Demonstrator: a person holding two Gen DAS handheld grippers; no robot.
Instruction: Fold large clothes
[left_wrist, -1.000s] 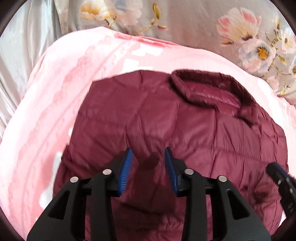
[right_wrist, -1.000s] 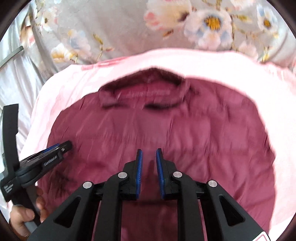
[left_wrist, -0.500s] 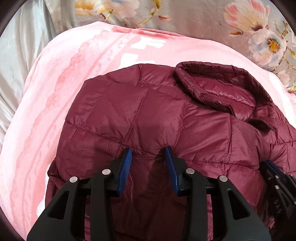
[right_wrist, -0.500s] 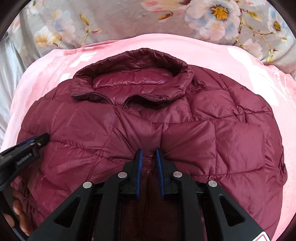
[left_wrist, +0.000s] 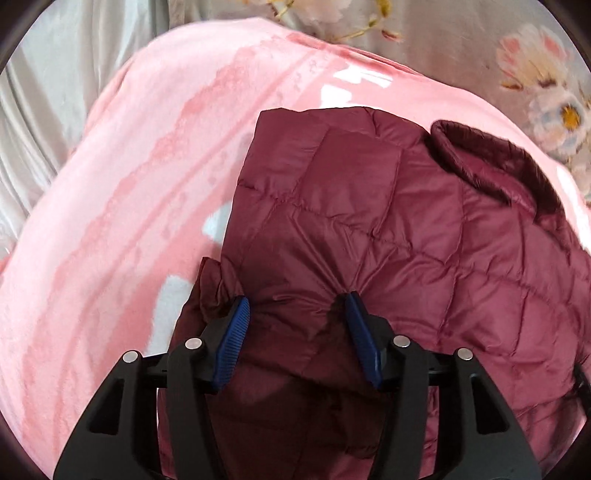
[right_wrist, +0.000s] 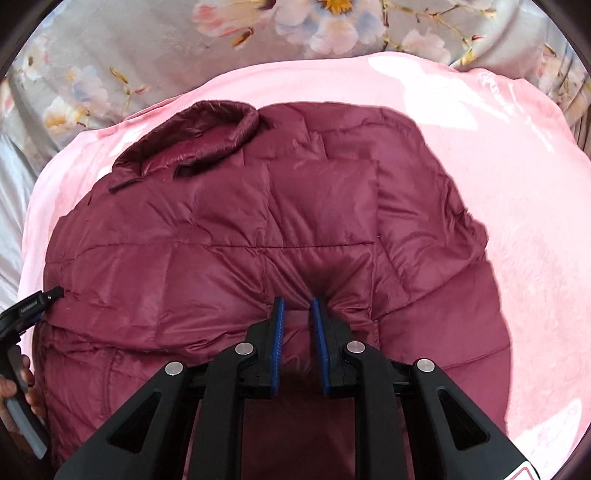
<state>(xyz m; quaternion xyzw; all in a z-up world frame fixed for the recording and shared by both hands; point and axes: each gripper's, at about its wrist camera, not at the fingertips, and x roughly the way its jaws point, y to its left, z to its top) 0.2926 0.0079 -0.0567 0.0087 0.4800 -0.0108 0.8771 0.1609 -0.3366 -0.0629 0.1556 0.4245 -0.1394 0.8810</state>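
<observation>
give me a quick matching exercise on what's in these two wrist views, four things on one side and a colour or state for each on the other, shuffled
Things:
1. puffer jacket
2. blanket
3. bedsheet
4. right hand-held gripper

Colour or state:
A. grey with a flower print
B. pinching a tuck of jacket fabric
C. maroon, quilted
D. pink, lying under the jacket

Pairs: 1-C, 2-D, 3-A, 4-B
</observation>
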